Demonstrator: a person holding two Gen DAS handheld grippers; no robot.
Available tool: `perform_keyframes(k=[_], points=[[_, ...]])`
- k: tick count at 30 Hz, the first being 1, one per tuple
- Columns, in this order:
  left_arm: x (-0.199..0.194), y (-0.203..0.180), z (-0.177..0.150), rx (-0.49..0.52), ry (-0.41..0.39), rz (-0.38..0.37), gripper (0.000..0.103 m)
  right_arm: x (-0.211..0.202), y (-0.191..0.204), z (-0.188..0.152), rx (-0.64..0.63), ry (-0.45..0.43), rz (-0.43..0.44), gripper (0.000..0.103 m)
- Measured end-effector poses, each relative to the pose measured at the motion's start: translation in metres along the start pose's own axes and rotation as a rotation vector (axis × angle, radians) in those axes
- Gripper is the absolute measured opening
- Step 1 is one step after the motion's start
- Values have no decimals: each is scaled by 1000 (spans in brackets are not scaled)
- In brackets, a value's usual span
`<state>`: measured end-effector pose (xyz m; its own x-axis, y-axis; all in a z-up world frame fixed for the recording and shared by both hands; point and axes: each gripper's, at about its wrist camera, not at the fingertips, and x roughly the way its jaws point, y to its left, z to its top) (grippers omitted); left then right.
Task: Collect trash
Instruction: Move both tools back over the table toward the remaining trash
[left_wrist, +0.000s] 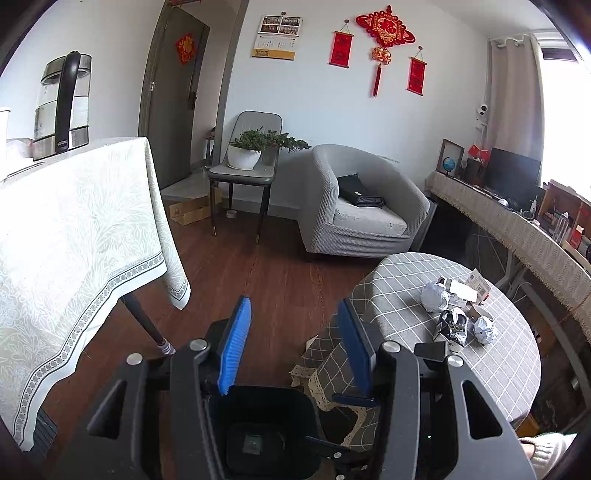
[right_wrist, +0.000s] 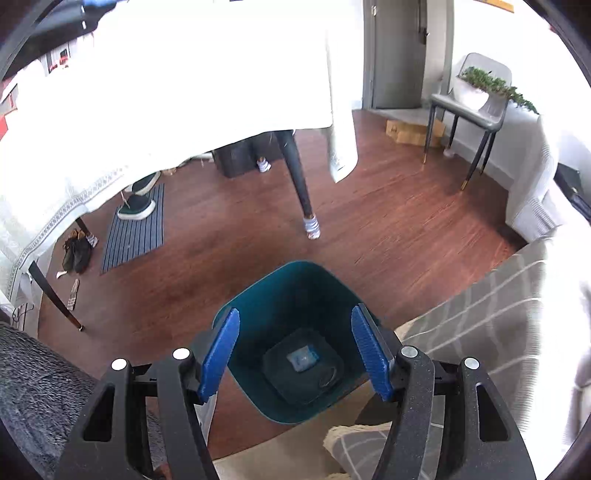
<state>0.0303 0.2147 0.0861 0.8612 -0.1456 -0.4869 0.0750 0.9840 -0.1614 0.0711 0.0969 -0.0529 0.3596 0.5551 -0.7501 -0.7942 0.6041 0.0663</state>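
A: What's the left gripper (left_wrist: 293, 343) doing?
B: Jaws spread wide, holding nothing, above the floor. To its right, crumpled paper balls (left_wrist: 436, 295) and a black wrapper (left_wrist: 453, 325) lie on the checked round table (left_wrist: 498, 354).
A: And the right gripper (right_wrist: 295, 354)?
B: Also spread and empty, over the teal trash bin (right_wrist: 295, 291), which has a small blue scrap (right_wrist: 303, 360) at its bottom.

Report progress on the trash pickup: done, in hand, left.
Done: little. The teal bin on the floor holds only a small bluish scrap and a thin ring-like bit at its bottom.
In hand: nothing. The right gripper hangs open over the bin; the left gripper is open too, empty.
Left: the crumpled paper balls and torn packaging still on the round checked table.
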Motion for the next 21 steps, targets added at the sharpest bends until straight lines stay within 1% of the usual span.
perform_keyframes(k=[5, 7, 8, 9, 13, 15, 19, 21], points=[[10, -18, 3, 4, 2, -28, 57, -38, -25, 3, 30, -73, -39, 64], [16, -27, 3, 9, 2, -35, 61, -50, -39, 1, 55, -94, -60, 64], [18, -30, 4, 12, 4, -37, 65, -56, -46, 0, 68, -102, -69, 64], [21, -33, 4, 16, 6, -37, 68, -62, -51, -3, 80, -110, -77, 64], [33, -45, 1, 21, 15, -50, 70, -84, -74, -12, 120, -135, -105, 64], [37, -52, 0, 35, 18, -58, 74, -94, -85, -17, 137, -144, -120, 65], [44, -64, -3, 59, 30, -76, 79, -112, -103, -30, 177, -167, -150, 68], [50, -72, -5, 69, 37, -88, 83, -121, -111, -34, 196, -182, -173, 70]])
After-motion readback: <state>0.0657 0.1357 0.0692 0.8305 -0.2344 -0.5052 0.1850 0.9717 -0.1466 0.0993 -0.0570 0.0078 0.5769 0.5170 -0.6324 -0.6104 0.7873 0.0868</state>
